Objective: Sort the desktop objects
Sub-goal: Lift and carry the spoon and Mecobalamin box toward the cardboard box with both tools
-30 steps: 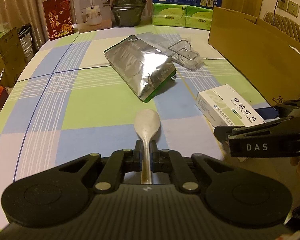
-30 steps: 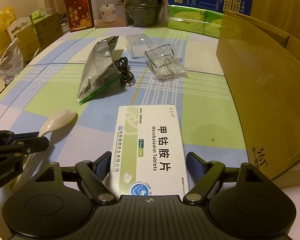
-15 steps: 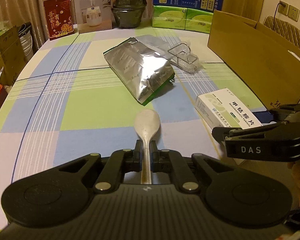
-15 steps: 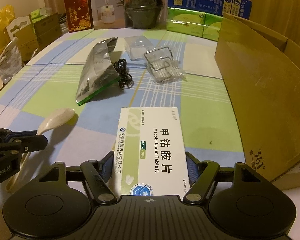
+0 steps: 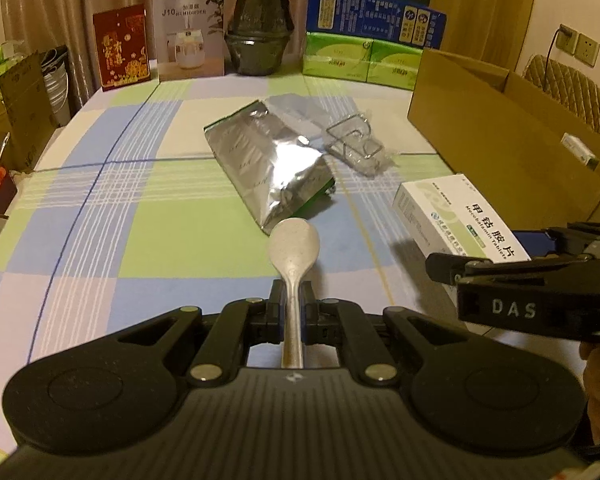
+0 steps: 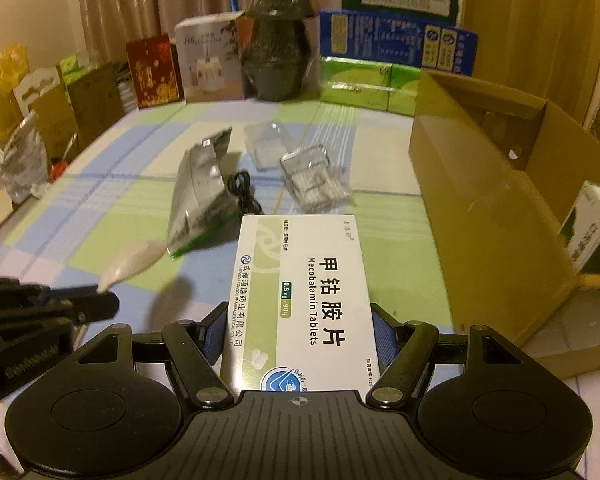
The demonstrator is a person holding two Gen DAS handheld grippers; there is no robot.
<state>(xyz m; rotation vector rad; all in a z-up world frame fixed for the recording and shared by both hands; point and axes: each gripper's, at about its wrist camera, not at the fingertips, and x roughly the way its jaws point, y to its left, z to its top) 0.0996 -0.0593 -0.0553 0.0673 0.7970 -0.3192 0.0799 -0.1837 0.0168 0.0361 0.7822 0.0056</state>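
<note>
The open brown cardboard carton (image 6: 480,200) on the right side of the checked counter (image 5: 100,208) is the landmark for everything here. The right claw (image 6: 298,332) has just narrowed its jaws, and its blue pads now press both long sides of the flat white-and-green tablet box printed "Mecobalamin Tablets" (image 6: 300,292). The box looks lifted clear of the counter, its shadow lying below it. Its long axis runs straight out along the fingers, toward the far end of the counter, so it lies parallel to the carton's near wall, with that wall just to its right. Of the two hands, this one is much nearer the carton, so I judge the coming move to be a swing to the right and up over the wall. The box would then drop in beside a second white-and-green box (image 6: 592,228) already standing inside.

The left claw (image 5: 294,314) is clamped tight on the handle of a pale speckled plastic spoon (image 5: 294,252). The spoon's bowl points forward, away from the hand, and it sits well to the left of the carton, with the right claw between them.

Not yet picked up, all left of the carton on the counter:
- a crinkled silver foil pouch with a green edge (image 5: 268,168)
- a coiled black cable (image 6: 242,192) just beside the pouch
- clear plastic packaging (image 6: 312,180), the closest of these to the carton
</note>
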